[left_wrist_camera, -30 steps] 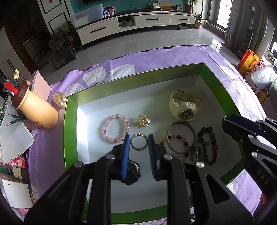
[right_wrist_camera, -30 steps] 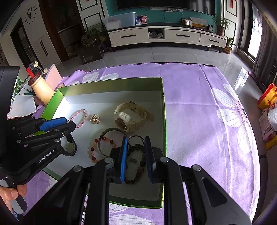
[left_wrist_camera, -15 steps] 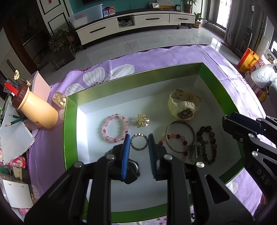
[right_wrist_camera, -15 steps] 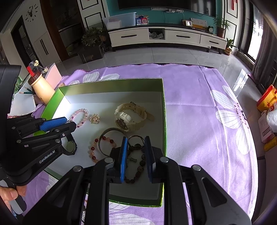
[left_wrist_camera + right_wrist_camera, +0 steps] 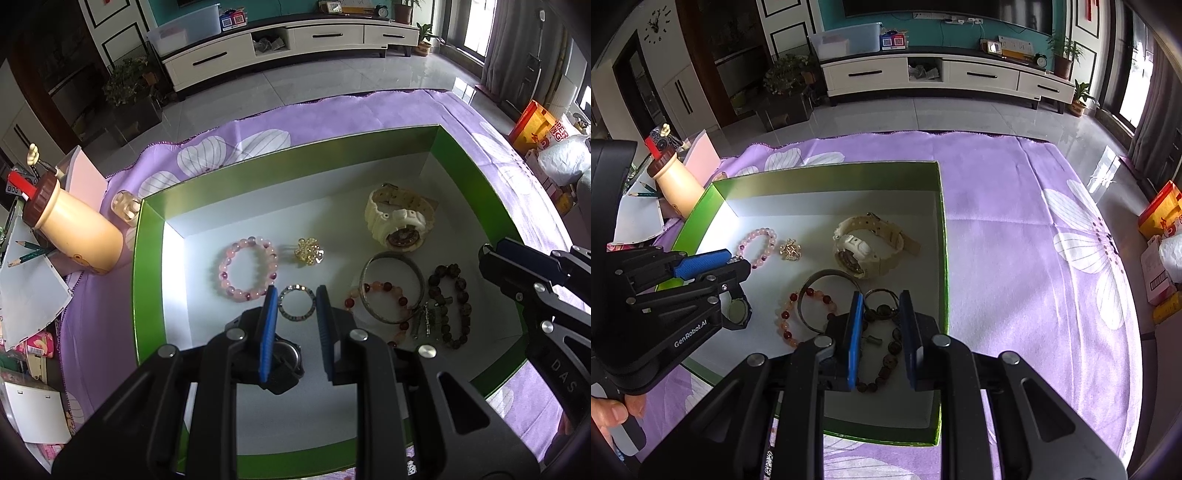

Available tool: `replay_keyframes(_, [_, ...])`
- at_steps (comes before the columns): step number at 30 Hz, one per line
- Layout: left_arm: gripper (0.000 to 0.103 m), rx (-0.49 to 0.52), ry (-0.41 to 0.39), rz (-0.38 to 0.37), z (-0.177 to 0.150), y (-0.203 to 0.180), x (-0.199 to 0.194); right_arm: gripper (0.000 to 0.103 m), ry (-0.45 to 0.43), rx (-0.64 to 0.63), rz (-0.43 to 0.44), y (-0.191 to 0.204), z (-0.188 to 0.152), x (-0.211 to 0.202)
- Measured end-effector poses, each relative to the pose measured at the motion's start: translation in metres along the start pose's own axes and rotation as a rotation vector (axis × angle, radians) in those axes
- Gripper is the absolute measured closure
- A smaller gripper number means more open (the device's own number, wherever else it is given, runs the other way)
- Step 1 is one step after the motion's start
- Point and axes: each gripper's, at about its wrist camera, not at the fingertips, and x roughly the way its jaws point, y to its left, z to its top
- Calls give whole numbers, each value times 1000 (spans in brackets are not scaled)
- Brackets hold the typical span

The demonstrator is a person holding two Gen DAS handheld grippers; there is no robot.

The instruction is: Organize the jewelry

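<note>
A green box [image 5: 147, 280] with a white floor holds the jewelry: a pink bead bracelet [image 5: 226, 267], a gold brooch [image 5: 309, 251], a cream watch [image 5: 400, 221], a silver bangle [image 5: 391, 254] across a red-orange bead bracelet [image 5: 384, 286], a dark bead bracelet [image 5: 463, 295] and a small sparkly ring [image 5: 283, 308]. My left gripper [image 5: 296, 290] hovers over the box, open by a narrow gap and holding nothing. A black watch [image 5: 288, 354] lies under its left finger. My right gripper [image 5: 881, 295] hangs over the dark bead bracelet [image 5: 890, 347], also narrowly open with nothing gripped.
The box sits on a purple flowered cloth [image 5: 1015, 240]. A cream bottle-shaped pen holder [image 5: 74, 236], a small glass jar [image 5: 125, 206], pencils and papers crowd the left edge. A person's hand [image 5: 609, 417] holds the left gripper's handle.
</note>
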Motion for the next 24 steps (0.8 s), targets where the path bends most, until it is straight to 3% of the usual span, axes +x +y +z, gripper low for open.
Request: replay_keyframes(24, [82,24,33,12,4,-4,7,84,35,-16,-14,0,4,6])
